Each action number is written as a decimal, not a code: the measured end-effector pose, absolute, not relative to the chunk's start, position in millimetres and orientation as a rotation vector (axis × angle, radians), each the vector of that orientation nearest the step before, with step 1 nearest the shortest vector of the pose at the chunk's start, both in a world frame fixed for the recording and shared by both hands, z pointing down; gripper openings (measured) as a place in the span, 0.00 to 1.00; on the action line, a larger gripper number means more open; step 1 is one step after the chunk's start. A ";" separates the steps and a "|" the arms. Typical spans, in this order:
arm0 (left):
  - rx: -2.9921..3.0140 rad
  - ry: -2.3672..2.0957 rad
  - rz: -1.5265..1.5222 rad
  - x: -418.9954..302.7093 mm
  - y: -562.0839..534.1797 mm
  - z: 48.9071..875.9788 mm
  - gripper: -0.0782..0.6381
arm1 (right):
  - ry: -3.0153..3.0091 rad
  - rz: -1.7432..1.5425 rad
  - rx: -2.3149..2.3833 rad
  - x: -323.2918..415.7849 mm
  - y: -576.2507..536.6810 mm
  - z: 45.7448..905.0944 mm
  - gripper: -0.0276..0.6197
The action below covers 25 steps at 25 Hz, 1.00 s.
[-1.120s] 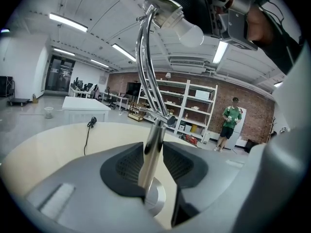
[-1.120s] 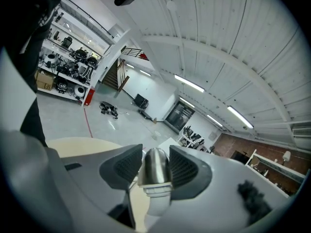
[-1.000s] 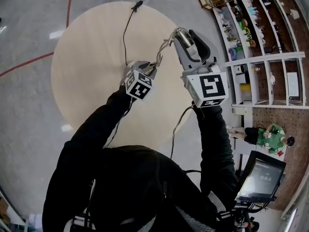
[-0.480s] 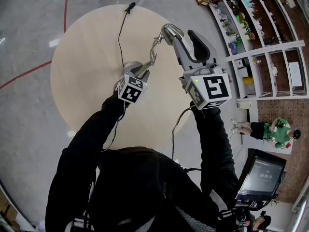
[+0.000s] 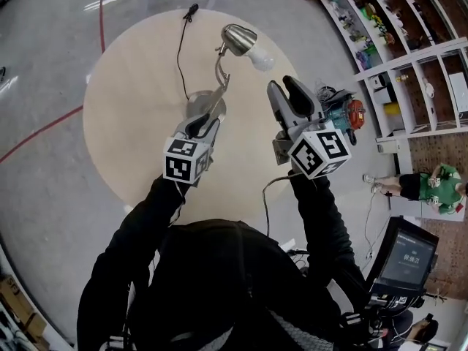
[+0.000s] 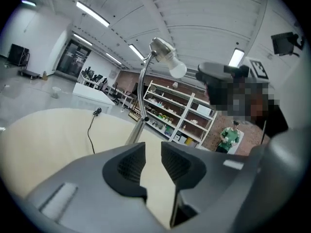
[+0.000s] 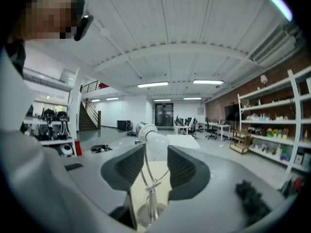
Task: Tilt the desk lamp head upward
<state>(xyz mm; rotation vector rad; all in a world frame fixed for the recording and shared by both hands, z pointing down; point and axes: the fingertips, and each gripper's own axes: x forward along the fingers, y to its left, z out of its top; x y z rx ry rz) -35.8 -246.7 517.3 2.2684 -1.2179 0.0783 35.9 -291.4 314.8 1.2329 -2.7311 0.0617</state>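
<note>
Left hand: we held the left gripper point(image 6: 152, 155) low on the near side of the desk lamp point(image 5: 218, 72), sleeve stretched forward, marker cube facing up.
Left fingers: slightly apart. They had just been closing with nothing between them, and the lamp's stem stood just beyond.
Right hand: the right gripper point(image 7: 154, 159) sat to the right of the lamp, clear of it.
Right fingers: apart and empty, with the lamp showing through the gap farther off.
Lamp head point(image 5: 238, 36): raised on its curved neck above the round surface point(image 5: 131, 86), its bulb point(image 5: 262, 59) turned toward the right gripper.
Change: a second before, our right fingers were at the lamp head, and they had since drawn back from it.
Shelves point(image 5: 380, 50): right of the lamp, holding small coloured items we could not identify.
</note>
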 end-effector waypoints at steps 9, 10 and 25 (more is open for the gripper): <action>2.236 -1.323 0.058 -42.7 -186.1 464.3 0.20 | -2.891 0.372 1.169 90.6 -251.7 332.8 0.05; 2.225 -1.332 0.065 -44.3 -180.1 463.6 0.17 | -2.903 0.384 1.144 92.0 -246.5 338.4 0.05; 2.322 -1.540 0.232 -22.5 -121.3 420.1 0.12 | -2.991 0.544 0.863 85.5 -148.8 387.3 0.05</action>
